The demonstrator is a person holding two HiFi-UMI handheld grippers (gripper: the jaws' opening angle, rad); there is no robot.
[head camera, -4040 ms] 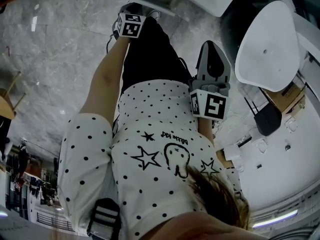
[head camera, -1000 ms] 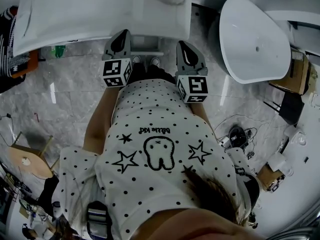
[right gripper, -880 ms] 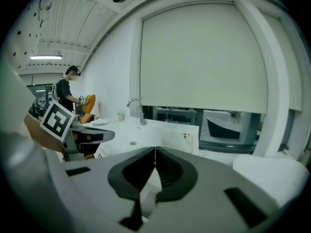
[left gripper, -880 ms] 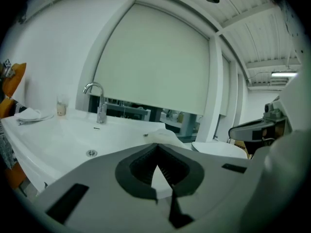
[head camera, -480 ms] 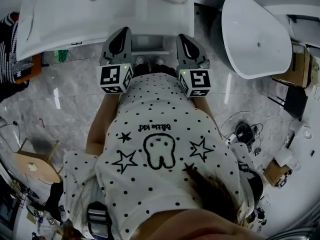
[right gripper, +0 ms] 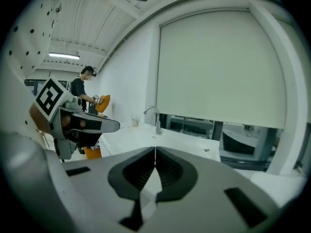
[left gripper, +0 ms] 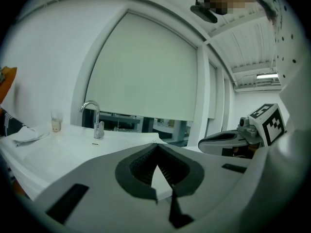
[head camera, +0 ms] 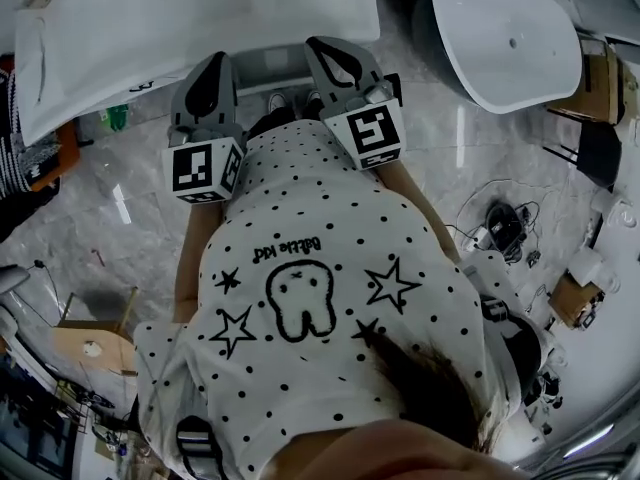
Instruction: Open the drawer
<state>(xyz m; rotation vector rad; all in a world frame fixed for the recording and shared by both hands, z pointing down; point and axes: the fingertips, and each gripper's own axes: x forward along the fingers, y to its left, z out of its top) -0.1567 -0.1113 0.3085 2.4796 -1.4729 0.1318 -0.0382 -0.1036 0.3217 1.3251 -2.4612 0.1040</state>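
Note:
I face a white sink counter [head camera: 150, 28]. Below its front edge, between the two grippers, shows a strip of pale cabinet front [head camera: 272, 60]; I cannot make out a drawer handle. My left gripper [head camera: 216, 63] is held up toward the counter edge with its jaws shut and nothing between them [left gripper: 156, 148]. Beside it, my right gripper [head camera: 322, 48] is also shut and empty [right gripper: 155, 150]. Each gripper appears in the other's view: the right gripper [left gripper: 233, 140] and the left gripper [right gripper: 82, 125]. Neither touches the cabinet.
A chrome faucet [left gripper: 92, 118] and a small cup [left gripper: 56, 123] stand on the counter. A white oval basin [head camera: 510, 38] lies to the right, with cables [head camera: 500, 228] and a cardboard box [head camera: 570, 298] on the marble floor. A wooden stool [head camera: 90, 343] is at left. A person [right gripper: 82, 93] stands beyond.
Since the oldest frame I have turned to face the counter with both grippers raised. Over the last second both shifted left in the head view, the right one further. Jaws stayed shut.

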